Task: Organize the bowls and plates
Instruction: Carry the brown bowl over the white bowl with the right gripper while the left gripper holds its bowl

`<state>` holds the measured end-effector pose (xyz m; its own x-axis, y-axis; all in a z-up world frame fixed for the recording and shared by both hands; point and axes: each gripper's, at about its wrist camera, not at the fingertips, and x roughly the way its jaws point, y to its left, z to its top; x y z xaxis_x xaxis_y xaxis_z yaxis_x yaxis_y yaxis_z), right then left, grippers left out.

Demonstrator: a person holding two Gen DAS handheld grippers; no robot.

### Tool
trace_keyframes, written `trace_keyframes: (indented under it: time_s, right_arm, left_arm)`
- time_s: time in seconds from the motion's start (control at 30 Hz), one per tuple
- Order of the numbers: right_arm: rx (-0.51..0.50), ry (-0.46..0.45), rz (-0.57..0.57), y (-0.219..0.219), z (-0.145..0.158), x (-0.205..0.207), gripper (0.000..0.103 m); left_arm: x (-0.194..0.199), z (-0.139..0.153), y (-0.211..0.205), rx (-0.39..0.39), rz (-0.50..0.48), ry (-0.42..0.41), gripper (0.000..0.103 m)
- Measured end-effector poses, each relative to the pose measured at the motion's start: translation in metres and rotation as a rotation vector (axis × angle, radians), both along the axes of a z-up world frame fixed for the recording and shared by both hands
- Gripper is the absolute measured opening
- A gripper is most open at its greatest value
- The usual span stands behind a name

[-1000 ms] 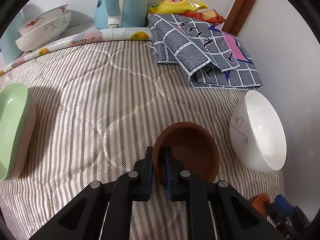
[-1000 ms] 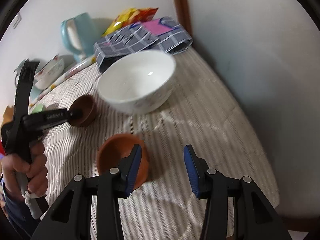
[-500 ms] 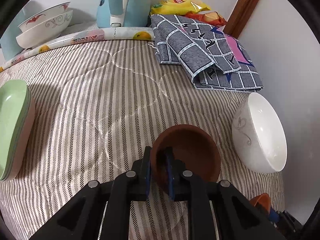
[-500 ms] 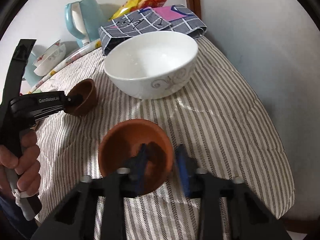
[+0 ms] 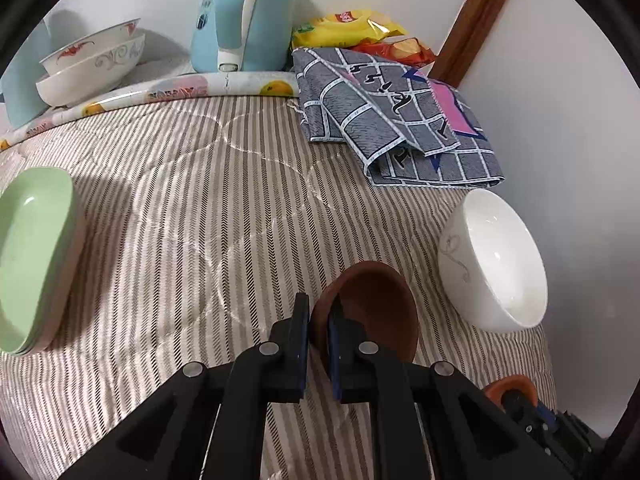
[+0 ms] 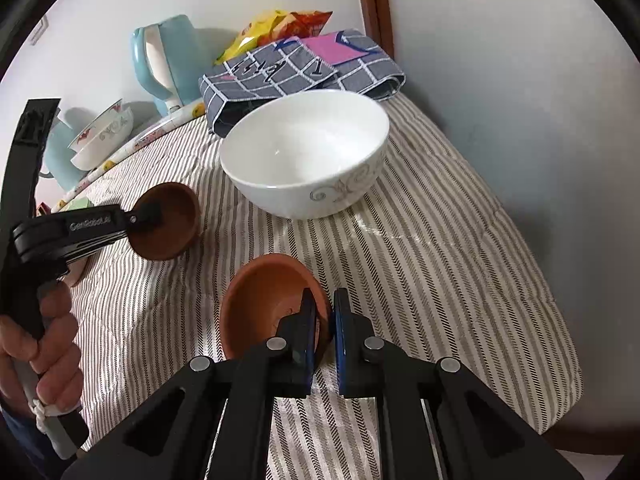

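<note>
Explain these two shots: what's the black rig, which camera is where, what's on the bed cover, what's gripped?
No robot arm: a person holds a pair of black hand tongs in each hand, with a fisheye camera on each looking along its fingers. One picture is from the left tongs, the other from the right tongs. On the striped cover sit a large white bowl, green plates, a folded checked cloth, stacked patterned bowls and a blue kettle. The left tongs pinch the rim of a dark brown bowl; the right tongs pinch an orange-brown bowl.
</note>
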<state>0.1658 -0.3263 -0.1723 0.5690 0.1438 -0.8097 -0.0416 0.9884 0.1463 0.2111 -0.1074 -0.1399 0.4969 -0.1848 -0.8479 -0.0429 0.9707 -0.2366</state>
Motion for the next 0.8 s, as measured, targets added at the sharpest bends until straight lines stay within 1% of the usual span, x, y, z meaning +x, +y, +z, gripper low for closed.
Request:
trace_keyframes:
  time_s: [0.17, 0.4, 0.6, 0.8]
  right_arm:
    - [0.006, -0.034, -0.013, -0.005, 0.014, -0.008, 0.008]
    - [-0.005, -0.101, -0.030, -0.011, 0.045, -0.015, 0.009]
    - [-0.012, -0.154, -0.072, -0.017, 0.072, -0.006, 0.009]
    - [-0.020, -0.178, -0.105, -0.021, 0.087, 0.009, 0.009]
  left_arm:
    - [-0.010, 0.016, 0.006, -0.003, 0.004, -0.025, 0.009]
    - [-0.017, 0.036, 0.010, -0.008, 0.003, -0.057, 0.009]
    - [-0.018, 0.055, 0.016, -0.012, 0.014, -0.084, 0.009]
    - [-0.017, 0.068, 0.023, -0.004, 0.015, -0.110, 0.009]
